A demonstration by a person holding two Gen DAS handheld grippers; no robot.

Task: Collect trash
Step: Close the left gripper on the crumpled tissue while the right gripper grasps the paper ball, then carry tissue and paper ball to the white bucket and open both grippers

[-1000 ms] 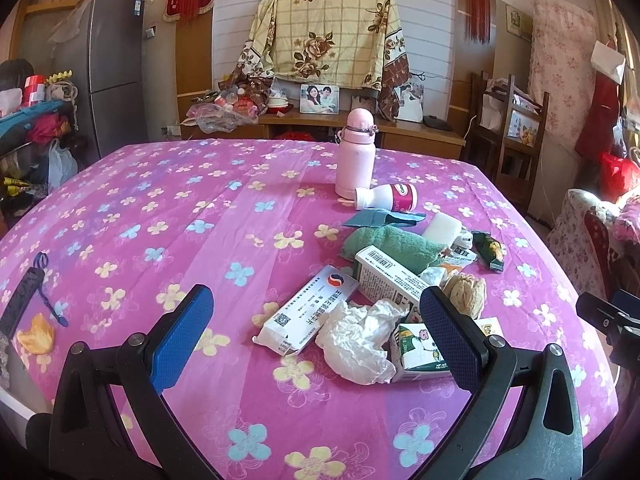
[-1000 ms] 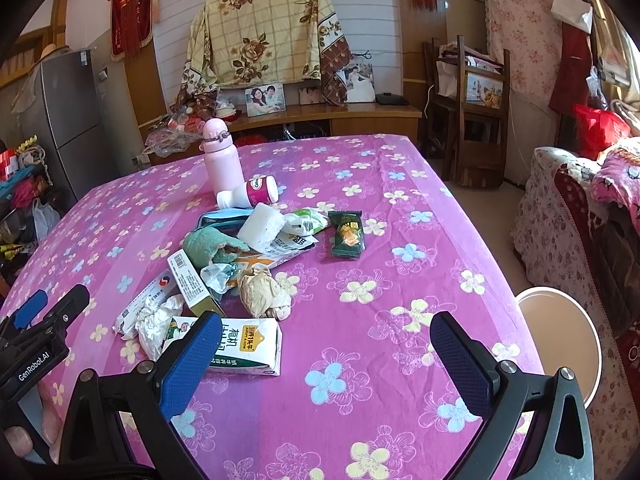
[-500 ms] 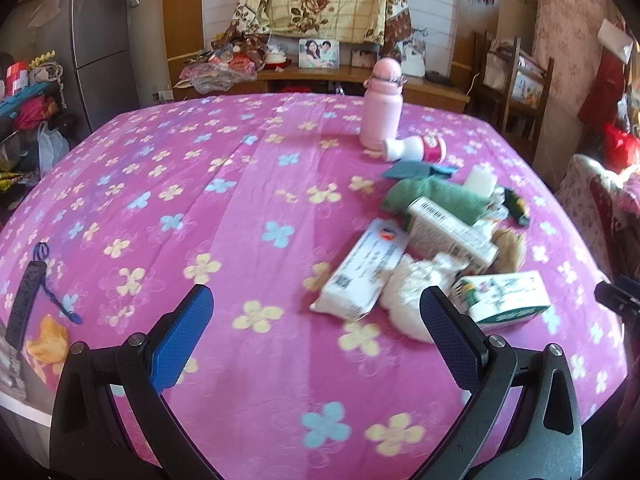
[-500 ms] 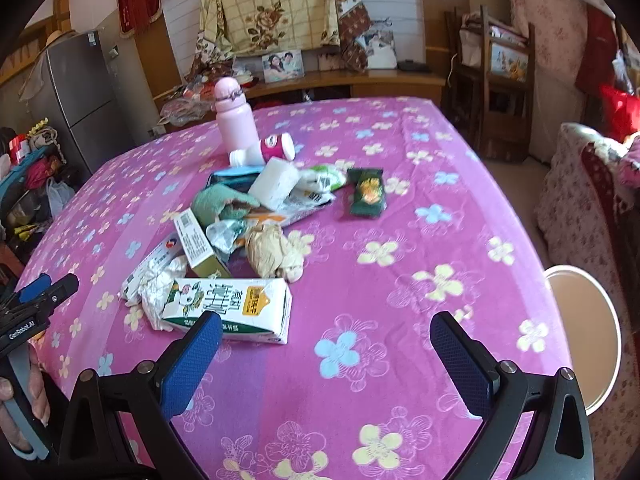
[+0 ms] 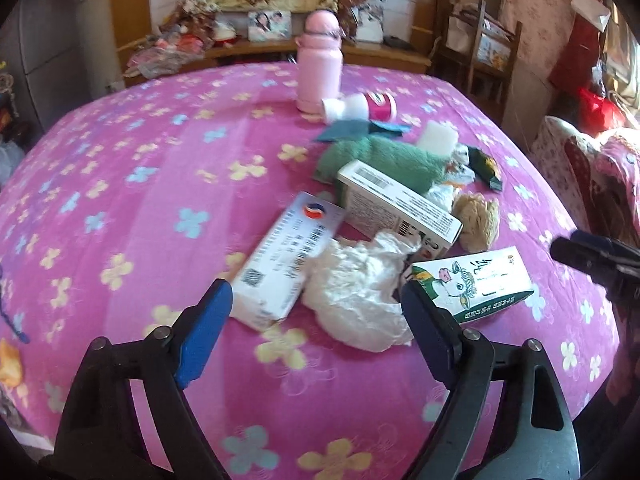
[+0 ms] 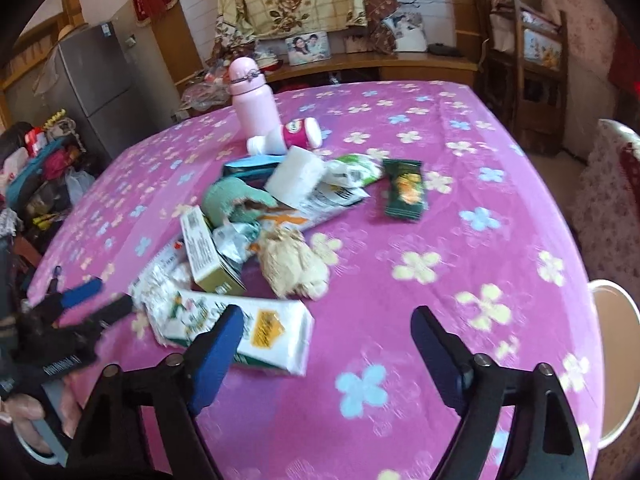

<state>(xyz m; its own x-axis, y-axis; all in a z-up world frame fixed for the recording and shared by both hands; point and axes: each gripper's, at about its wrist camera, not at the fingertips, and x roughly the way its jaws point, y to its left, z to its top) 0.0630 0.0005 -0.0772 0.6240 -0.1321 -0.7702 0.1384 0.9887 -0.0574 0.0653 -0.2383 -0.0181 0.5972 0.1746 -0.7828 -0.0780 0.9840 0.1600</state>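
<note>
A heap of trash lies on the pink flowered tablecloth (image 5: 140,200). It holds a crumpled white tissue (image 5: 360,288), a flat white box (image 5: 288,256), a long barcoded box (image 5: 396,204), a milk carton (image 5: 476,284) (image 6: 276,328) and a brown paper ball (image 6: 294,266). My left gripper (image 5: 314,300) hovers just short of the tissue and the flat box. Its jaws are closing, with nothing pressed between the pads. My right gripper (image 6: 328,320) hangs over the near end of the milk carton, also closing. Bare cloth fills most of its gap.
Further back are a green towel (image 5: 384,160), a white sponge block (image 5: 438,138), a green snack packet (image 6: 404,190), a toppled yoghurt bottle (image 6: 296,136) and an upright pink flask (image 5: 320,68). A round white stool (image 6: 616,320) stands off the table's right edge.
Both grippers have dropped and come closer to the pile, which now looks larger. The jaws of both stand narrower than in the earlier frames.
</note>
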